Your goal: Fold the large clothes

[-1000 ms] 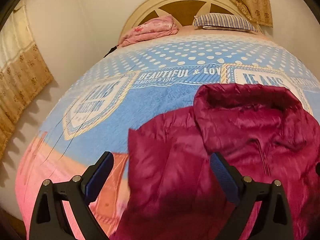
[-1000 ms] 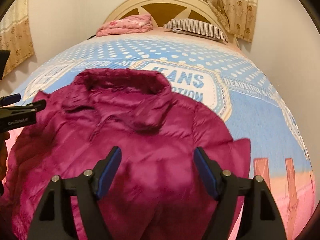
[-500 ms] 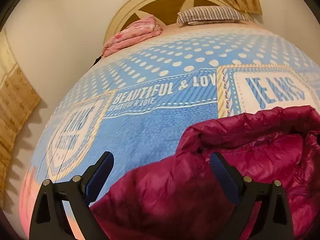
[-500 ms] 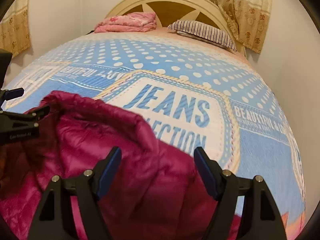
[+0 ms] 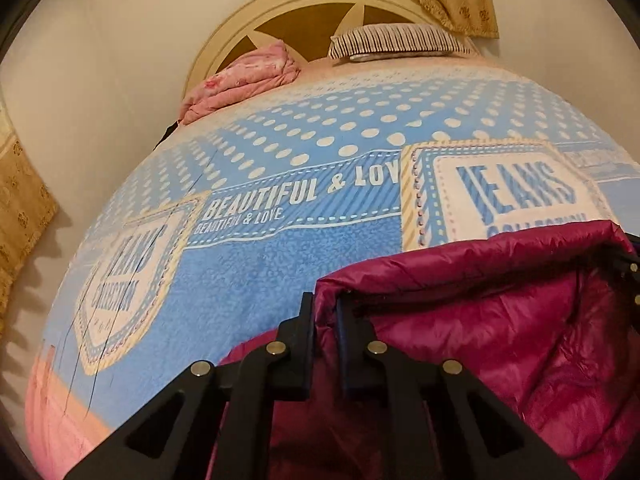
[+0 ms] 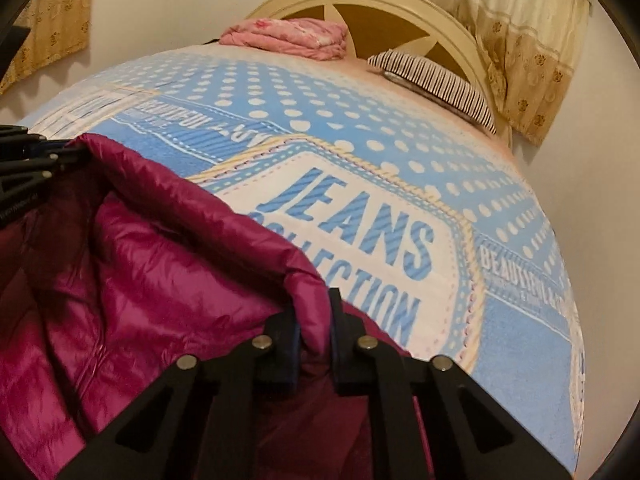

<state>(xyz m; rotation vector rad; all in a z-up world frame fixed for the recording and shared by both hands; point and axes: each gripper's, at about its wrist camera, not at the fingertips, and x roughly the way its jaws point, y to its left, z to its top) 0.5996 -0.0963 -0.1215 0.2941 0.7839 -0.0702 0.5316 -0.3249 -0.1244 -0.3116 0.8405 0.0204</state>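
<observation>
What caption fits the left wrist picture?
Left gripper closing on the magenta puffer jacket's collar edge, over a blue blanket.

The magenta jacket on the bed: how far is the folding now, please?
Early stage. Done: the magenta jacket lies on the blue bedspread. In hand: the left claw is closing on one end of the jacket's far edge, and the right claw has that edge pinched at the other end. Left: no finished fold shows; the pinched edge must still be carried over and the jacket made compact.
</observation>
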